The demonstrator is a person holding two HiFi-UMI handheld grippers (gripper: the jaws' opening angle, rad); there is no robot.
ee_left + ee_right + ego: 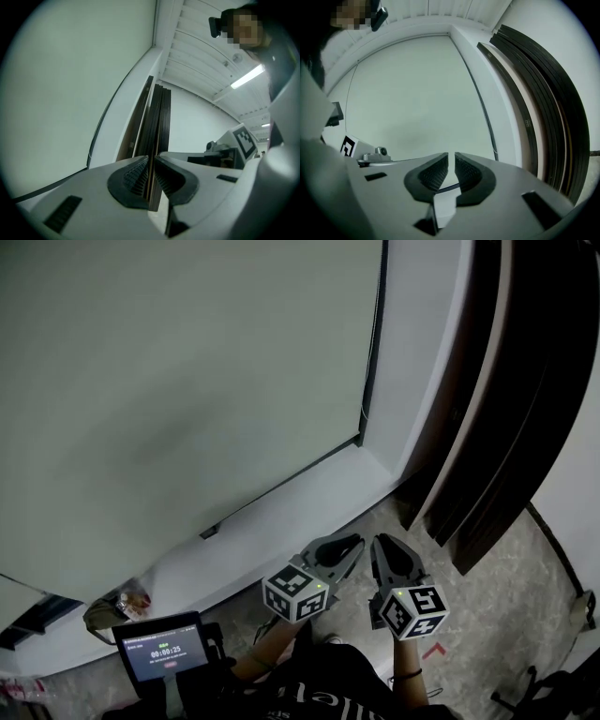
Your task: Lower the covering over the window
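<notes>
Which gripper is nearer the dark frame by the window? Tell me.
Right. The right gripper is on the side towards the dark frame, below and to the left of it. The left gripper sits beside the right one, farther left still.

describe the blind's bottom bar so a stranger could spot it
A pale grey-green roller blind fills most of the head view, above a white window sill. The bottom bar is the thin dark strip where the blind ends, just above the sill. Unlike the dark line at the blind's right edge, it runs along the sill.
</notes>
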